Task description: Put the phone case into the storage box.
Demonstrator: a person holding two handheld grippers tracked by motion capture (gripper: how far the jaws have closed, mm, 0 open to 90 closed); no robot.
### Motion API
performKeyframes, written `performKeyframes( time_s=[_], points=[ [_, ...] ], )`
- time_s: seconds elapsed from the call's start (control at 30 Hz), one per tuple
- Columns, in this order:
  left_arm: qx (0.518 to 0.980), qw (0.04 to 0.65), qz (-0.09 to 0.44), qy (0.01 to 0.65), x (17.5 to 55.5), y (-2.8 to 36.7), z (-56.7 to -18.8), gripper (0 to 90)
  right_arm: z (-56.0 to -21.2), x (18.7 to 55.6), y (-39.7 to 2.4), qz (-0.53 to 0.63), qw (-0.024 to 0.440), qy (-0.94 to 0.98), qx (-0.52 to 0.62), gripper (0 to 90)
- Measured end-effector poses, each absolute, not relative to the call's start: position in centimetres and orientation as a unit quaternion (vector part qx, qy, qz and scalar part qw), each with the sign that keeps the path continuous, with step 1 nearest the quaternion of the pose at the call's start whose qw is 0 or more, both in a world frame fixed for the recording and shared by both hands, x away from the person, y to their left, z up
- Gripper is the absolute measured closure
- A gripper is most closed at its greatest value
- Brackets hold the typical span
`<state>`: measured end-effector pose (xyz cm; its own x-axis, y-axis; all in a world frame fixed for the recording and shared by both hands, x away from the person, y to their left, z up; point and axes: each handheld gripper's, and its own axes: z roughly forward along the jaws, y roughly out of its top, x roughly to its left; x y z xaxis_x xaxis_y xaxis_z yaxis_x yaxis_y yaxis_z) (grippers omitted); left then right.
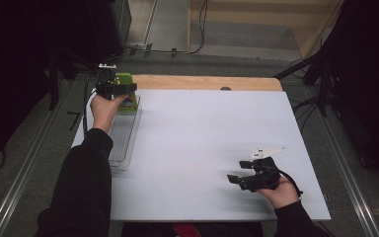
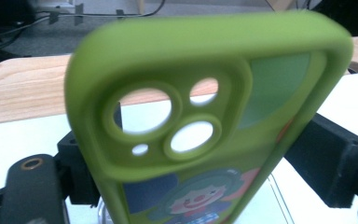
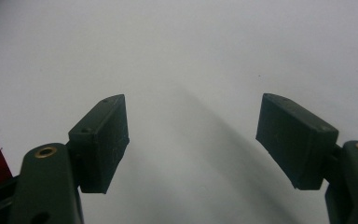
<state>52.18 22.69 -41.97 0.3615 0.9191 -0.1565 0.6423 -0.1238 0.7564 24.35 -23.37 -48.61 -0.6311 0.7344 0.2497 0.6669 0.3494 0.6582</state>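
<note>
A lime-green phone case [image 2: 205,60] with camera cut-outs and a cartoon clown print stands between the jaws of my left gripper [image 2: 205,163], which is shut on its two long edges. From the high view, this gripper [image 1: 121,90] holds the case [image 1: 125,79] at the far left of the table, over the far end of a clear plastic tray [image 1: 121,143]. My right gripper [image 1: 237,172] rests low near the front right of the white sheet. Its jaws [image 3: 191,140] stand open with nothing between them, just bare white surface.
A white sheet [image 1: 202,138] covers most of the table, and a strip of bare wood [image 1: 202,82] shows along the far edge. Cables and dark equipment lie on the floor beyond the table.
</note>
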Motion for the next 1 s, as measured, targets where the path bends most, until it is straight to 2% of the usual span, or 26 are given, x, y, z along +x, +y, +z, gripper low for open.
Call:
performKeyframes(
  time_s=[0.2, 0.37, 0.57, 1.0],
  points=[
    [0.729, 0.392, 0.17, 0.535, 52.3, 22.6, -42.0, 10.2, -48.6, 24.3, -23.3, 0.377, 0.043, 0.821, 0.426, 23.4],
    [0.737, 0.378, 0.178, 0.532, 52.3, 22.4, -42.1, 0.0, -48.6, 24.3, -23.3, 0.377, 0.043, 0.821, 0.427, 23.4],
    [0.737, 0.373, 0.181, 0.534, 52.1, 22.5, -41.8, 0.0, -48.6, 24.2, -23.4, 0.378, 0.043, 0.82, 0.427, 23.4],
    [0.741, 0.372, 0.143, 0.54, 51.2, 23.5, -40.4, 0.0, -48.6, 24.2, -23.4, 0.377, 0.041, 0.821, 0.426, 23.4]
  ],
)
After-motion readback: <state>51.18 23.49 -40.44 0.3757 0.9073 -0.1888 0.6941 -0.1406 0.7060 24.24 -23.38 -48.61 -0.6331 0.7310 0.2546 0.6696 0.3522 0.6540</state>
